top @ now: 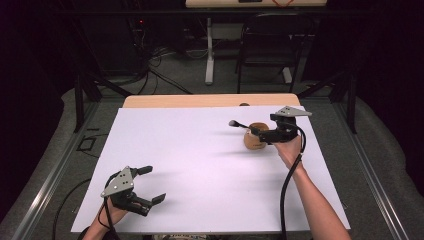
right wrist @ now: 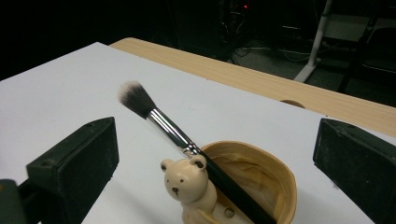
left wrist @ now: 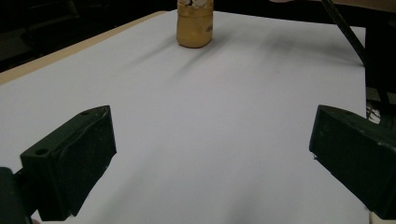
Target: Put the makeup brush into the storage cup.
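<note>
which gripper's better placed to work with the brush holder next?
Right. The right gripper hovers at the bear-shaped holder with jaws open around the brush; the left gripper sits far off at the near table edge.

Dark room, grey floor (top: 175, 75) (cables) — black chair (top: 270, 45), white-topped table (top: 165, 135)

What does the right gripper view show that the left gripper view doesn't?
Right gripper view alone: a small cream bear figurine on the rim of the tan wooden cup, and a black-handled makeup brush with a silver collar and white-tipped bristles leaning out of it, seen from close above between the open right claw.

Left gripper view alone: the same cup from the side, far across the table, beyond the open left claw, plus a black cable.

Both: the white sheet covering the table, its pale wooden edge, and the cup.
</note>
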Demonstrator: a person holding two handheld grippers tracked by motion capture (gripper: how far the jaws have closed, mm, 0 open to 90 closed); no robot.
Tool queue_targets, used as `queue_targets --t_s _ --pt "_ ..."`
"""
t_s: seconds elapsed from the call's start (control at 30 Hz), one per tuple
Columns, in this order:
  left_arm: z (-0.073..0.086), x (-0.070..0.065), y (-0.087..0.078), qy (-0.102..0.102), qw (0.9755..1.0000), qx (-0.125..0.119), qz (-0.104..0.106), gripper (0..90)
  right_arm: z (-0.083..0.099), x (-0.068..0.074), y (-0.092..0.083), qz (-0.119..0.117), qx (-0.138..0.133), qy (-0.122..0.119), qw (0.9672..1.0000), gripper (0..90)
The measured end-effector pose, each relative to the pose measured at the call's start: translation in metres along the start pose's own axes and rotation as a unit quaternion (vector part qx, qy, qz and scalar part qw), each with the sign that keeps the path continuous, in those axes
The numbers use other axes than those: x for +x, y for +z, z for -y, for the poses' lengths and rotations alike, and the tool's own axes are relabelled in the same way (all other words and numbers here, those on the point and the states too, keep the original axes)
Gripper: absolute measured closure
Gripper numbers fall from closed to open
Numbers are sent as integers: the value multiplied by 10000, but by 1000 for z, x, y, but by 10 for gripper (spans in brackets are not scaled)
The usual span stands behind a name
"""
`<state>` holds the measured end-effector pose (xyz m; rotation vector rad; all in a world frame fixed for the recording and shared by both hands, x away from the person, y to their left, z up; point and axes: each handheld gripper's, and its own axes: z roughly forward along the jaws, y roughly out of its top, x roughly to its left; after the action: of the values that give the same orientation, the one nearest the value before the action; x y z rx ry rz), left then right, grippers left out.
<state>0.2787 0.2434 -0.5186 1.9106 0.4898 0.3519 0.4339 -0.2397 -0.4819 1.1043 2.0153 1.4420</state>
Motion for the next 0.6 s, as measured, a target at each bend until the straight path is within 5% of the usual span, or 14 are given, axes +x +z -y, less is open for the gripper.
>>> queue_targets --t_s 0.33,0.6 --pt "0 0 0 -8 10000 1 4 4 -1 10 -21 -141 -46 -248 9996 0" --pt "0 0 1 -21 10000 -10 -22 4 0 31 -35 -298 -42 -519 9982 0"
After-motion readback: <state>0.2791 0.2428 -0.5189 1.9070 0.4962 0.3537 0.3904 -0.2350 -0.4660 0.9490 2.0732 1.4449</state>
